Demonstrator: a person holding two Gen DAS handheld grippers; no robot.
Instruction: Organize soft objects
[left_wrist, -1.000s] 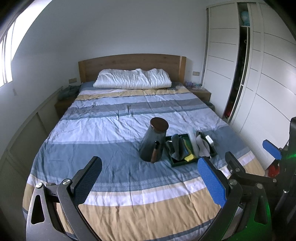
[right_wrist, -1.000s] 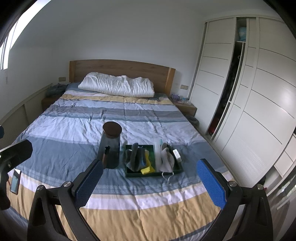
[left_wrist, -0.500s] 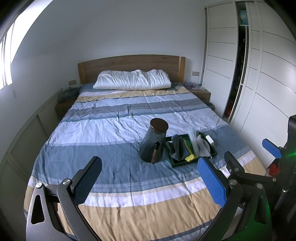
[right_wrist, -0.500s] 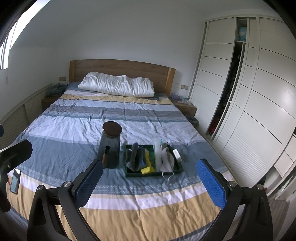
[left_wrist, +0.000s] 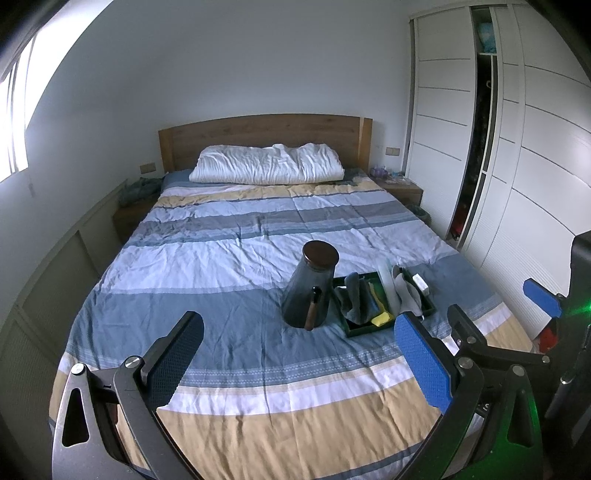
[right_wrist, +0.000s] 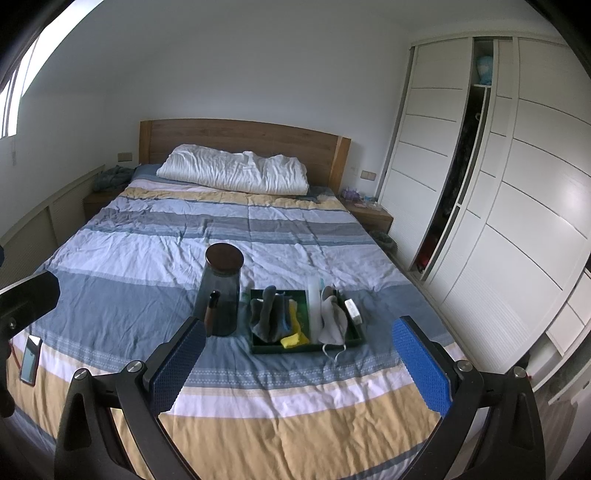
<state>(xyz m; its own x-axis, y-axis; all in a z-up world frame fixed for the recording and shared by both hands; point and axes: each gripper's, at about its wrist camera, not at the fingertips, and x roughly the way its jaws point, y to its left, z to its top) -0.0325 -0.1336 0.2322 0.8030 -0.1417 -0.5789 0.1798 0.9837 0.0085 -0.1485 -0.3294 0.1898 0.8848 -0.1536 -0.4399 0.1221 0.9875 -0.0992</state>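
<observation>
Fabric pieces fill the dark tray (right_wrist: 354, 338) ahead of our right gripper (right_wrist: 301, 363), beside the grey jar (right_wrist: 221, 291) (lid on); we hold both it and the left gripper (left_wrist: 301, 363) spread wide, empty, short of the bed (right_wrist: 147, 258), probably lining up.

Bare striped duvet (right_wrist: 295, 398) is lying between the near edge and the tray (right_wrist: 258, 349). The lidded jar (right_wrist: 221, 291) is standing just left of the tray, blocking that side.
</observation>
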